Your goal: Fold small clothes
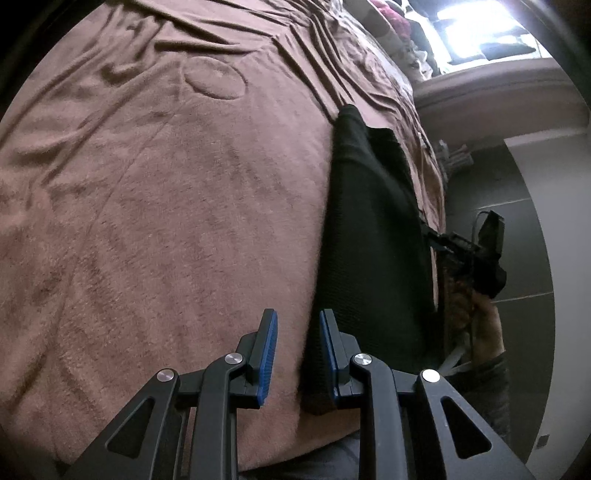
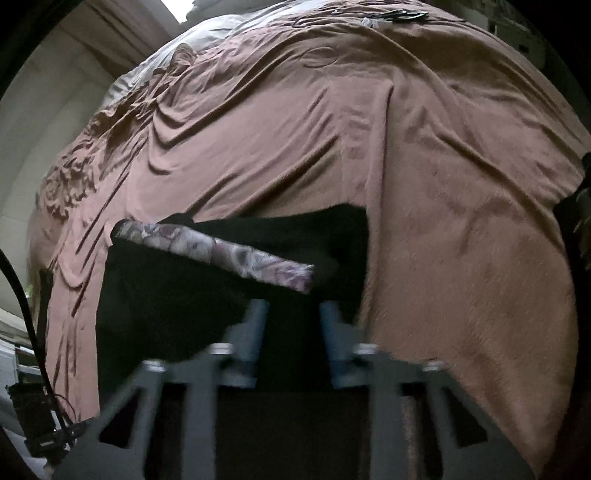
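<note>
A small black garment [image 1: 373,236] lies flat on a brown blanket [image 1: 166,221] near the bed's edge. My left gripper [image 1: 298,317] is open and empty, its jaws apart over the garment's near left edge. In the right wrist view the same garment [image 2: 177,295] shows a patterned purple-white band [image 2: 221,253] across it. My right gripper [image 2: 293,306] is open just above the garment's near edge; its fingers [image 2: 255,328] are motion-blurred.
The brown blanket [image 2: 443,184] is wrinkled toward the far side. The other gripper and the hand holding it [image 1: 480,258] show past the bed's right edge. A grey tiled floor [image 1: 517,221] lies beyond. Clutter [image 1: 399,22] sits at the bed's far end.
</note>
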